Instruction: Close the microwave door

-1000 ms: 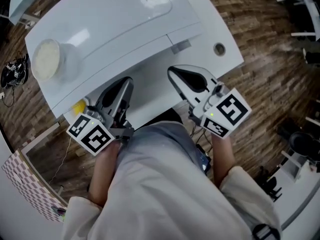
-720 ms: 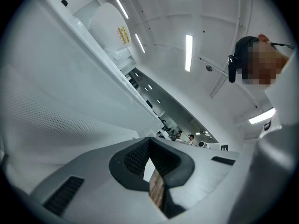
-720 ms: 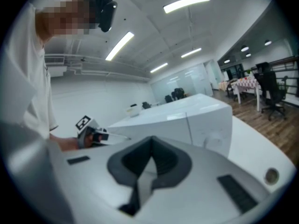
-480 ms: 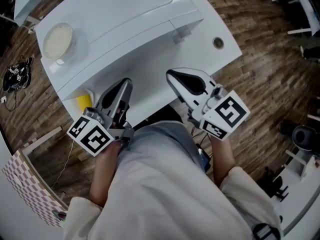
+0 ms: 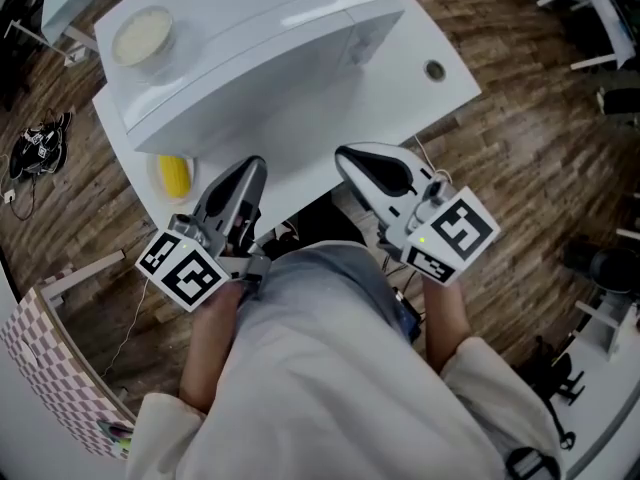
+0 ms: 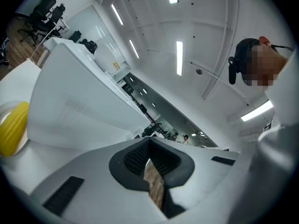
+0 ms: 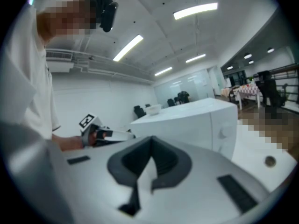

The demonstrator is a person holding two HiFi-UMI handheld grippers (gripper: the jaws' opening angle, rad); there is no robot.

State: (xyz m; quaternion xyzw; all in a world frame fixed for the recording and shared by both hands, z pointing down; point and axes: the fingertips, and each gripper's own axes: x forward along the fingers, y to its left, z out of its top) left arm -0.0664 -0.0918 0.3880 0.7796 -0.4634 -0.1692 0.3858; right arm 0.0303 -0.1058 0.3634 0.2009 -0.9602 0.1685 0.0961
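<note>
While left gripper (image 5: 251, 169) and right gripper (image 5: 346, 154) have jaws pressed together, empty, a bowl (image 5: 143, 35) of pale food tops the microwave (image 5: 262, 53), corn (image 5: 173, 175) in a dish (image 6: 9, 105) at its left.

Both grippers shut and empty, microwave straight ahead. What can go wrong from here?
1. A bowl sits on top of the microwave near a corner; a hard shove on the front could jolt it off.
2. The corn lies beside the microwave near the table edge, just ahead of the left hand-held gripper; a careless reach could knock it.
</note>
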